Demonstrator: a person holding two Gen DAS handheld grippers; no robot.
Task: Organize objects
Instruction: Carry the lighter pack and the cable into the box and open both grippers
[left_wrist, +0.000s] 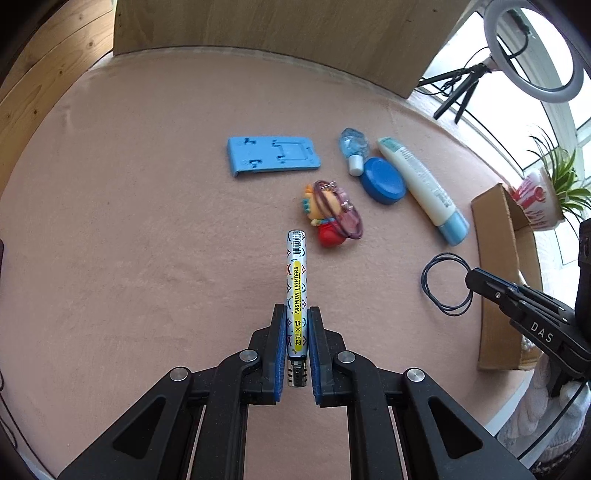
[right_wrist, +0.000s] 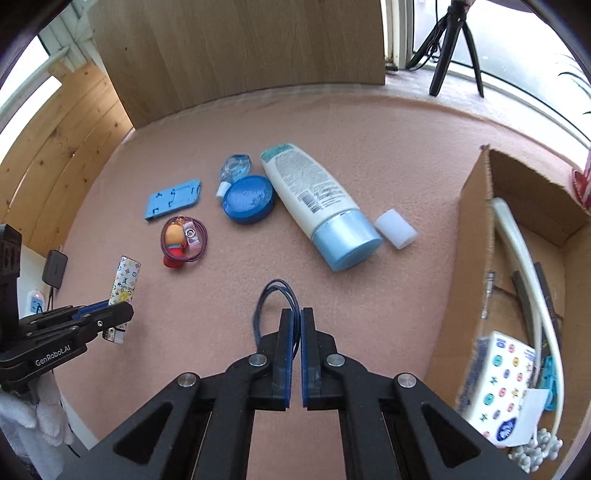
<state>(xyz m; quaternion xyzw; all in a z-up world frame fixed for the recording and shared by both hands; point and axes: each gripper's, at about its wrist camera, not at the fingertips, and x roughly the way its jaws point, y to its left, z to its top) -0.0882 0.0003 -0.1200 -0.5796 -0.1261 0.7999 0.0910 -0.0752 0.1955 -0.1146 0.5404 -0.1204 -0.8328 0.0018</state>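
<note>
Left gripper (left_wrist: 297, 321): clamped on lighter (left_wrist: 296, 280), pointing 12 o'clock.
Right gripper (right_wrist: 296, 321): pinching blue hair tie (right_wrist: 275, 295); cardboard box (right_wrist: 476, 258) at 3 o'clock.

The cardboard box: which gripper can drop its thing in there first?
Probably the right. The right gripper, jaws shut on the dark hair ties, sits right beside the cardboard box. The left gripper, holding the lighter, is farther over, across the table.
</note>
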